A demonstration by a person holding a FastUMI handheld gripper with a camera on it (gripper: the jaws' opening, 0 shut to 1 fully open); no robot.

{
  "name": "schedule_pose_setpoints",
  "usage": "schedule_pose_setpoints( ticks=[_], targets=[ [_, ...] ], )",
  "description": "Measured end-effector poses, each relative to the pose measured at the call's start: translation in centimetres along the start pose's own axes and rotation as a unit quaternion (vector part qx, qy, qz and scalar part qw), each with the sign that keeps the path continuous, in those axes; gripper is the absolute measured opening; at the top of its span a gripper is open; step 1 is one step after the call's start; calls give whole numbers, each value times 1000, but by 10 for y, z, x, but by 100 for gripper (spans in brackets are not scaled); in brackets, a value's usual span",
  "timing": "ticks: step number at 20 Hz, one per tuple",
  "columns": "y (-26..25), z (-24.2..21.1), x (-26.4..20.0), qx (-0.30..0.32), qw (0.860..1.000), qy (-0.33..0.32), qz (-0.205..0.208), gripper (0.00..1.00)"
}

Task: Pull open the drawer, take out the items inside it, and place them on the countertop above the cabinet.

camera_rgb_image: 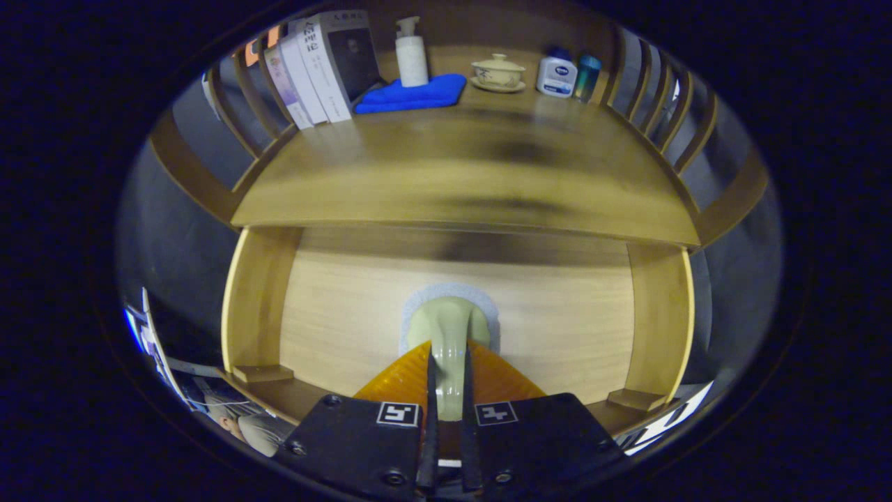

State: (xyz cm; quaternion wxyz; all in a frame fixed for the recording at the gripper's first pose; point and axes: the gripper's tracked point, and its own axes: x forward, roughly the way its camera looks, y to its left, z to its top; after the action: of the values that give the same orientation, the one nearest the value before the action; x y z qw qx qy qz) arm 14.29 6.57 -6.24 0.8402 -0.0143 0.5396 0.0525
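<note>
The drawer front (557, 328) is a pale wood panel set between two wooden posts, just under the countertop (453, 181). At its middle sits a pale green knob handle (448, 317) on a grey backing pad. My gripper (447, 357) is shut on this handle, with both fingers pressing the knob's neck from either side. The inside of the drawer is hidden behind its front.
At the back of the countertop stand leaning books (317, 70), a white pump bottle (411, 56) on a folded blue cloth (412, 95), a lidded tea bowl (497, 72), a white lotion bottle (556, 75) and a teal bottle (587, 77). Slatted wooden rails (658, 104) fence both sides.
</note>
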Motion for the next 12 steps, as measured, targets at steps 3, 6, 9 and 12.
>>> schedule_pose_setpoints(
  ticks=[3, 6, 9, 12],
  targets=[
    [-2, 16, -28, 3, 1000, -12, -4, 16],
    [-1, 45, -48, 7, 1000, -26, -2, 16],
    [-3, 85, -61, 10, 999, -41, -11, 16],
    [-7, 122, -69, 21, 998, -48, -19, 16]
  ],
)
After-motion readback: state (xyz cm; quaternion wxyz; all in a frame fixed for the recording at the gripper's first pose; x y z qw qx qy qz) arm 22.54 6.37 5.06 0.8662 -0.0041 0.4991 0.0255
